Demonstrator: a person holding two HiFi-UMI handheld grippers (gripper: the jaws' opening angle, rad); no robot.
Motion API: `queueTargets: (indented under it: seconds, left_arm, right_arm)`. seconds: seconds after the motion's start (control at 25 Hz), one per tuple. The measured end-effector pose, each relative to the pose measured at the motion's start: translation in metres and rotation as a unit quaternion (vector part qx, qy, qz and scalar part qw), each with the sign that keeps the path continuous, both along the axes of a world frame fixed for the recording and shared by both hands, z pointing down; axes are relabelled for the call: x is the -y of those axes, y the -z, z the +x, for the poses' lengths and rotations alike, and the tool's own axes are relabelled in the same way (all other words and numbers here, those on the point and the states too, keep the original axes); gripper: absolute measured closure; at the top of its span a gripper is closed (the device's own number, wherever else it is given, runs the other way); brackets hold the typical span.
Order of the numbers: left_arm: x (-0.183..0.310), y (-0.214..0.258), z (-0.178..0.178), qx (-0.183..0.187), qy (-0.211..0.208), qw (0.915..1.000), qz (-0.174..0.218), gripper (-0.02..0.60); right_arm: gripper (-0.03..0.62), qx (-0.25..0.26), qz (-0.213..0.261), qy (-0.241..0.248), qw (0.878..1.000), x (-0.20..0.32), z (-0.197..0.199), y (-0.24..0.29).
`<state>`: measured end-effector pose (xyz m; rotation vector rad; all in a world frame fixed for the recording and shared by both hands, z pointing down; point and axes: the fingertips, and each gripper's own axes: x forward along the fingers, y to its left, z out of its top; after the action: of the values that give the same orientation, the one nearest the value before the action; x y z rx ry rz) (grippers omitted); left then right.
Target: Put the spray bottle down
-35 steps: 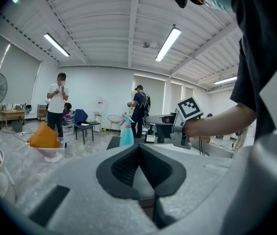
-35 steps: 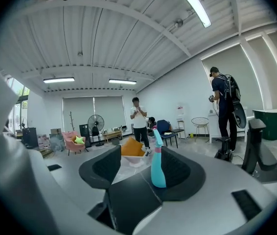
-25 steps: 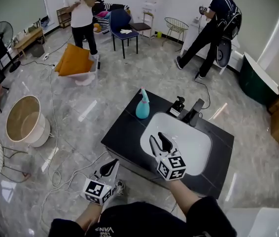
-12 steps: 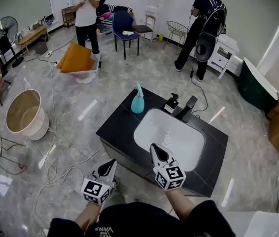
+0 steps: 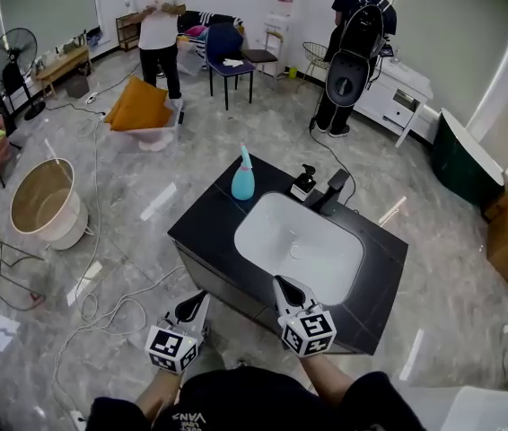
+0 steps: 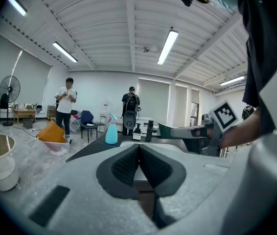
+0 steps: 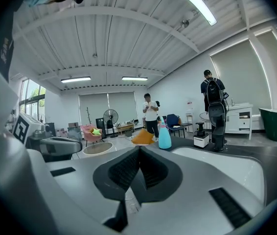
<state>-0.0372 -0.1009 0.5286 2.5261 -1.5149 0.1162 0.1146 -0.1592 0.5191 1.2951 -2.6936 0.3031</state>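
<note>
The light blue spray bottle stands upright on the far left corner of the dark counter, with no gripper on it. It shows far ahead in the left gripper view and in the right gripper view. My right gripper hovers over the counter's near edge, jaws shut and empty. Off the counter's near left side, over the floor, my left gripper is likewise shut with nothing in it. Both are well short of the bottle.
A white sink basin fills the counter's middle, with a black faucet and a soap dispenser behind it. Cables lie on the floor at left near a round tub. Two people stand at the back.
My right gripper's jaws have gone from open to shut. Both grippers have drawn back from the sink toward me. The bottle stays where it stood on the counter.
</note>
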Motion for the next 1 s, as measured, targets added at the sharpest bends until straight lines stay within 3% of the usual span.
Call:
queueTargets:
  seconds: [0.48, 1.0]
  left_arm:
    - [-0.027, -0.008, 0.019, 0.000, 0.004, 1.0000, -0.006, 0.572]
    - [-0.019, -0.005, 0.018, 0.000, -0.004, 1.0000, -0.007, 0.572]
  right_arm:
    - [0.595, -0.008, 0.000, 0.009, 1.000, -0.026, 0.012, -0.009]
    - [0.595, -0.012, 0.005, 0.008, 1.000, -0.020, 0.007, -0.004]
